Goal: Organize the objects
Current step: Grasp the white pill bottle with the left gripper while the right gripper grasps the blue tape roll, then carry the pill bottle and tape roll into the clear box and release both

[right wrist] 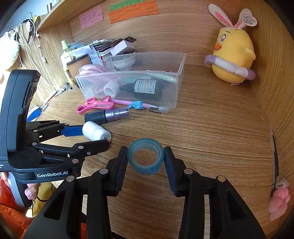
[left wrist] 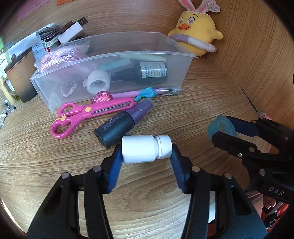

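- Left gripper (left wrist: 147,152): jaws closed end to end on a white bottle (left wrist: 146,151), one pad on its base and one on its cap; the bottle lies sideways, low over the desk (left wrist: 202,103).
- Right gripper (right wrist: 145,159): jaws clamped across a roll of blue tape (right wrist: 145,158), its hole facing the camera; whether it is lifted clear of the desk cannot be told.
- Near field: a dark spray bottle (left wrist: 121,124), pink scissors (left wrist: 86,114) and a pink pen (left wrist: 128,94) lie loose just in front of the clear bin (left wrist: 114,55).
- Bin contents: a dark labelled bottle (left wrist: 147,72), a white roll (left wrist: 98,80) and pink cord (left wrist: 60,58) are already inside.
- Progress (a judgement): partly done; the two held items and three loose ones remain to be placed.
- View differences: the right wrist view alone shows the coloured notes (right wrist: 132,11) on the back panel and a pink clip (right wrist: 279,200) at the right wall; the left wrist view gives the scissors in full. Both show the yellow plush chick (left wrist: 196,31).
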`<action>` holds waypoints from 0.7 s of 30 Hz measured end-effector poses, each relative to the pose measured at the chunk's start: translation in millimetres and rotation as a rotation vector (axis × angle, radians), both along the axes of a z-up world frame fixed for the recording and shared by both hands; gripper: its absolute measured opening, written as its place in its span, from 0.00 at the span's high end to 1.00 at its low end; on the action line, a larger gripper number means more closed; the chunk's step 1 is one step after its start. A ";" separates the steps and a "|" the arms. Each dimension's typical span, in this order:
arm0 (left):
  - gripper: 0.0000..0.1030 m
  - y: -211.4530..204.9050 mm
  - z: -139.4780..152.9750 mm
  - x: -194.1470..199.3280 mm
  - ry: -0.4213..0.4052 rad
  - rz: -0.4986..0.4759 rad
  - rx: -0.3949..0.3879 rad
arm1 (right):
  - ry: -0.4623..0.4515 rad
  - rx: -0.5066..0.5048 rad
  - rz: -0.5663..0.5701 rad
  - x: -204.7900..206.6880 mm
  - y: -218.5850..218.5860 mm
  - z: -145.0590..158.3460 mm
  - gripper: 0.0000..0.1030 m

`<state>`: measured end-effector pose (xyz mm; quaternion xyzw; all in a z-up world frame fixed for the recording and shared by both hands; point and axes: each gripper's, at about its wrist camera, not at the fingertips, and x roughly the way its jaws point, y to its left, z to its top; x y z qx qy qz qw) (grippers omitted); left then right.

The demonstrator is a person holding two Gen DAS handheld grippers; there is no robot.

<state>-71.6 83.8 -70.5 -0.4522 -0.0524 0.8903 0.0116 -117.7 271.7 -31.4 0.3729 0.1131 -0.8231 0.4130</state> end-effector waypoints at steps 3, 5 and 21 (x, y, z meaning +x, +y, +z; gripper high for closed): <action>0.52 -0.1 3.5 3.1 0.012 0.000 0.003 | 0.005 -0.011 0.000 -3.5 -0.9 3.3 0.65; 0.52 -0.3 8.4 7.4 0.026 -0.009 0.004 | 0.009 -0.018 -0.002 -6.2 -1.3 6.1 0.65; 0.52 -33.7 68.4 -2.5 0.189 -0.006 0.011 | 0.116 -0.094 -0.055 -36.7 -19.8 55.3 0.65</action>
